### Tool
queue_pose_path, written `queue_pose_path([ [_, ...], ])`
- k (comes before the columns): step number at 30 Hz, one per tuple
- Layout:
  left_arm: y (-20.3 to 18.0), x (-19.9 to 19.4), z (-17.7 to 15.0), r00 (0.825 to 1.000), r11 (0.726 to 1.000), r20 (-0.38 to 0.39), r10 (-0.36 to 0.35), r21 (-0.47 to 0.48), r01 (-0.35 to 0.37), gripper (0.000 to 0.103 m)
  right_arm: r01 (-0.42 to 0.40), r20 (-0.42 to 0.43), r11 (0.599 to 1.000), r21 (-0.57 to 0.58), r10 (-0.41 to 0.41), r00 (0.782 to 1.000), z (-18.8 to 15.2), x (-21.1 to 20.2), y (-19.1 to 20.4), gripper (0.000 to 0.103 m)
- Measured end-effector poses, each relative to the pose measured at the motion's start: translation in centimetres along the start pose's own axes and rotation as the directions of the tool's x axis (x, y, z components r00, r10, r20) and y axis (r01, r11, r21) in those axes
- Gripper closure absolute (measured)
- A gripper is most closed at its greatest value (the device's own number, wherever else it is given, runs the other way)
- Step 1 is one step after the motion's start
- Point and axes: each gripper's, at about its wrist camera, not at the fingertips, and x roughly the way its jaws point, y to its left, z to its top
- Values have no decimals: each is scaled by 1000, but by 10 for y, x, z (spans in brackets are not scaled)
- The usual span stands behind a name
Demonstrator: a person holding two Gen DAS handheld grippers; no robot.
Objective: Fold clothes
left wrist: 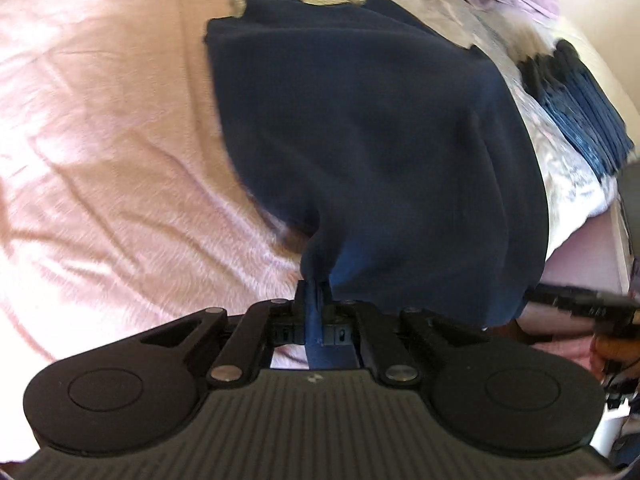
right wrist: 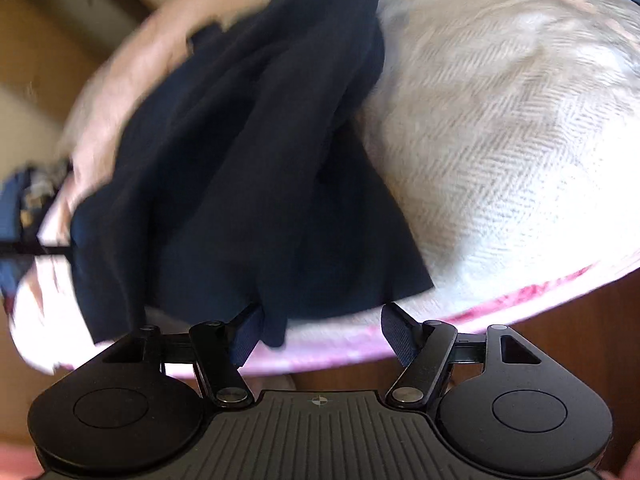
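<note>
A navy blue garment [left wrist: 360,140] lies spread across the bed, its neckline at the far end showing a pale mesh-like lining, its near hem bunched into a pinch. That pinch sits right in the left hand-held gripper [left wrist: 316,300], whose jaws are clamped tight together on the fold of dark cloth, with a strip of the fabric running down between the fingers toward the camera. The cloth rises in a small ridge from the bed to the grip.

From the right wrist view the same navy garment [right wrist: 240,168] drapes in long folds over the bed's edge, blurred. The right hand-held gripper [right wrist: 320,332] stands wide, its two blue-padded fingers [right wrist: 396,336] well apart; a hanging corner of the garment dips just beside the left-hand pad, and whether it touches is hard to tell. Nothing is pressed between these jaws.

Under the garment, a pink bedsheet [left wrist: 100,140] covers the mattress on one side, and a pale herringbone-weave blanket [right wrist: 500,140] covers the other. Farther along that blanket sits a stack of dark blue folded clothes [left wrist: 580,108]. At the right edge of the left wrist view, the other hand-held gripper's black body shows near the bedside, blurred. A brown floor [right wrist: 48,60] shows beyond the bed.
</note>
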Motion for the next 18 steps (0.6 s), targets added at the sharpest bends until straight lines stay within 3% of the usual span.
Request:
queue_pose_path([
  [5,11,34,-8,990,985,54,-132,115,125,100,-14,215,998,59,1,977,-18,-11,-6,38],
  [6,13,39,-10,985,979,67,-156,141,145,99,-14,257,997,72,-5,966,-22,-12,-7,49],
  [11,23,51,-27,961,956,147,-233,217,198,95,8,418,1000,30,-20,908,-45,-4,-8,51],
  [15,29,54,-40,939,947,218,-267,242,213,96,34,506,999,-41,-9,863,-69,13,-4,51],
  [18,23,44,-57,920,941,297,-255,294,166,98,51,556,997,-66,-5,831,-81,14,-7,51],
])
